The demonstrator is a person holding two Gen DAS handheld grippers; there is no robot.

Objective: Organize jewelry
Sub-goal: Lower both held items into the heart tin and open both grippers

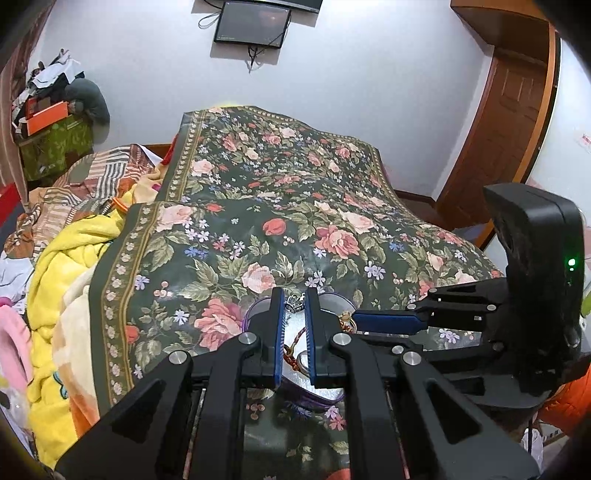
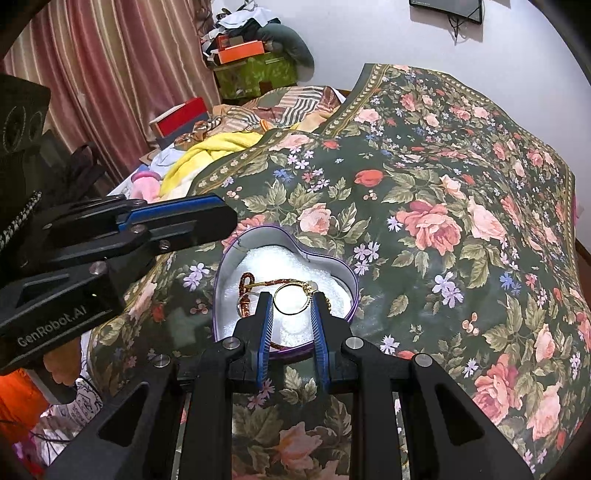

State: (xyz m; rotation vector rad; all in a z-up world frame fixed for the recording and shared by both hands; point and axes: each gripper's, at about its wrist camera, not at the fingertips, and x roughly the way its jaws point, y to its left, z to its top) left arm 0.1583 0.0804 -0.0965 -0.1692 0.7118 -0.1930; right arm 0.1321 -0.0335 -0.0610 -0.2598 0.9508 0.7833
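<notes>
Right gripper fingers pinch gold ring over heart tin. Left gripper fingers pinch small silver charm over same tin, on flowery cloth.

You're in a home bedroom, bed under a floral spread, rumpled blankets alongside, striped curtains, wall-mounted screen, wooden door, boxes piled in the corner.

1. Plain white wall with a dark wall-mounted screen.
2. Brown wooden door on the right.
3. Pinkish striped curtains on the left.
4. Bed under a dark green floral bedspread.
</notes>
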